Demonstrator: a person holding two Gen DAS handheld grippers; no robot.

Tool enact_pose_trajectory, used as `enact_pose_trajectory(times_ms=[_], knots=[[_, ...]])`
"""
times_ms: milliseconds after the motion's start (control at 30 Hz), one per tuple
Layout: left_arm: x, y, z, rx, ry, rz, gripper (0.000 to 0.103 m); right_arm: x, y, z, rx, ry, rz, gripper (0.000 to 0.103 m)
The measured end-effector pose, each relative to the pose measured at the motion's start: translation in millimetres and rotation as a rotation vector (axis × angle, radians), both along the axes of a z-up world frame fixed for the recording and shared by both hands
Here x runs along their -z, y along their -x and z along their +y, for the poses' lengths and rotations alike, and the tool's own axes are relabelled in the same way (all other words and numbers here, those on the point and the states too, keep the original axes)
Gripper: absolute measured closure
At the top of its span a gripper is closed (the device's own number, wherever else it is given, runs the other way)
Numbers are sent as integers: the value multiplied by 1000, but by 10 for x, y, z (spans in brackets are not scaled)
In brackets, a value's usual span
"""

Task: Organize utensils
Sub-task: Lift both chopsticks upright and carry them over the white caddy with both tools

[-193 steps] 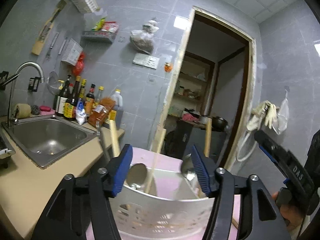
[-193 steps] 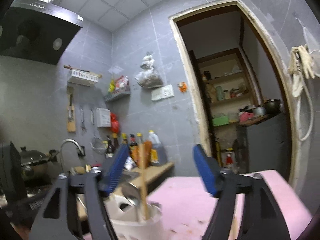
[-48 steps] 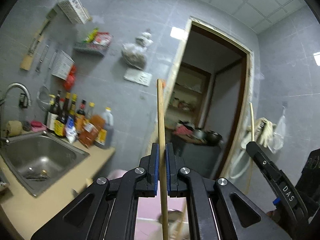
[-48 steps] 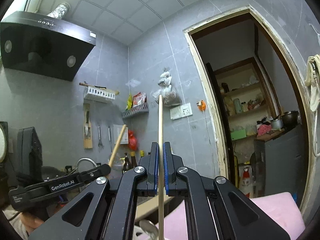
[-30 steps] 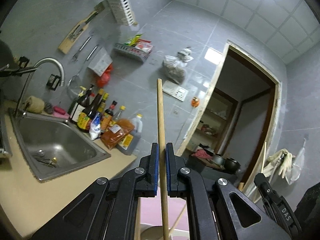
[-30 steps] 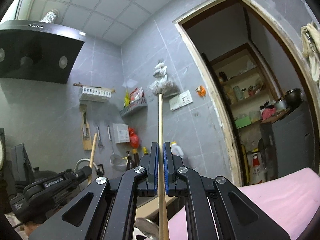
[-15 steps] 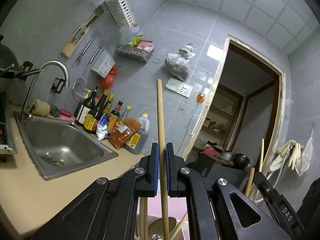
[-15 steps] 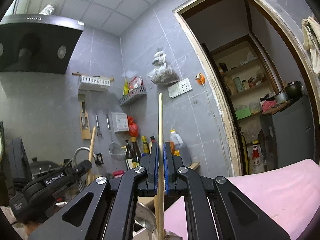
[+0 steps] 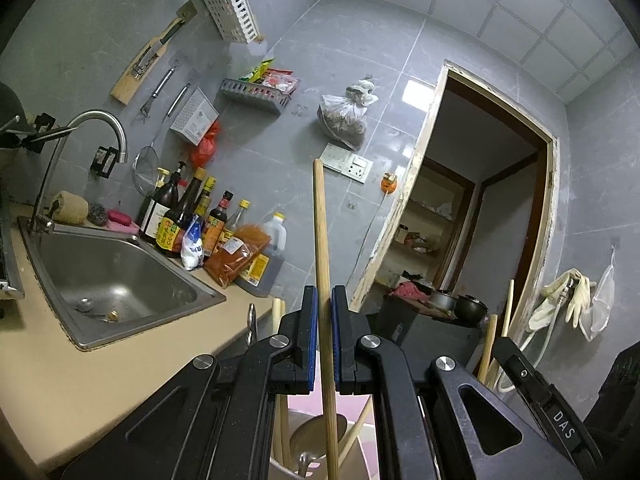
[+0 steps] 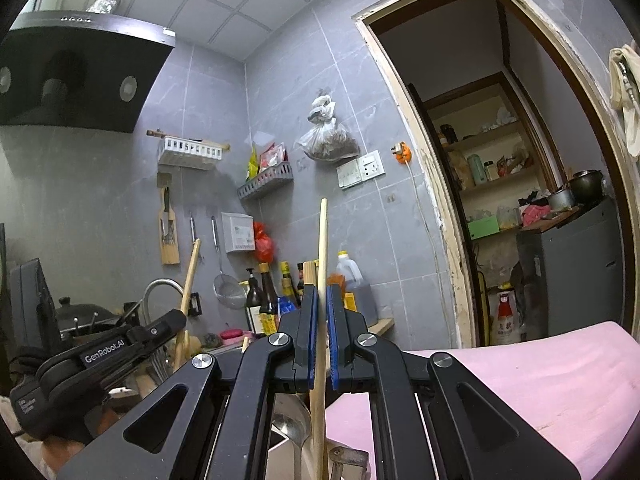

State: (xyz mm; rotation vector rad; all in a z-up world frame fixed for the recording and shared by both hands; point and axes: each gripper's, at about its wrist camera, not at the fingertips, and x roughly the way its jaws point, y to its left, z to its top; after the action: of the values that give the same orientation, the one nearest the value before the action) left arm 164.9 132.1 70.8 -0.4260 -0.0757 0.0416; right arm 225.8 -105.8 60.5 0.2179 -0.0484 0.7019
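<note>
In the left wrist view my left gripper (image 9: 324,300) is shut on a long wooden stick (image 9: 320,220) that stands upright between its blue pads. Beneath it, several wooden handles and a metal ladle (image 9: 316,432) stand in a white holder (image 9: 278,470). In the right wrist view my right gripper (image 10: 320,292) is shut on another upright wooden stick (image 10: 322,240). A metal ladle (image 10: 294,428) shows just beneath its jaws. Each view shows the other gripper from the side with its stick rising from it.
A steel sink (image 9: 116,276) with a tap is set in the beige counter (image 9: 100,372) at left, with sauce bottles (image 9: 192,220) behind. A pink surface (image 10: 520,380) lies under the holder. A white wall rack (image 10: 190,152), a range hood (image 10: 80,72) and an open doorway (image 10: 500,200) surround.
Several seconds ago both grippers stood open over the holder; now each is shut on a wooden stick. Over the last second more of the handles and ladles has come into view below.
</note>
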Motion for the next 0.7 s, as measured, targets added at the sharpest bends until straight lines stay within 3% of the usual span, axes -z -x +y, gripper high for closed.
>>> enact_pose_trajectory(times_ms=[433, 533, 600, 700], knots=[[115, -4, -273, 40, -134, 47, 99, 21, 4, 12, -32, 10, 11, 98], [140, -8, -316, 59, -160, 69, 98, 28, 18, 25, -41, 19, 6, 93], [152, -1, -338, 69, -172, 78, 98, 30, 28, 29, -44, 21, 1, 80], [154, 14, -343, 79, -172, 78, 97, 19, 38, 26, -45, 18, -3, 77]])
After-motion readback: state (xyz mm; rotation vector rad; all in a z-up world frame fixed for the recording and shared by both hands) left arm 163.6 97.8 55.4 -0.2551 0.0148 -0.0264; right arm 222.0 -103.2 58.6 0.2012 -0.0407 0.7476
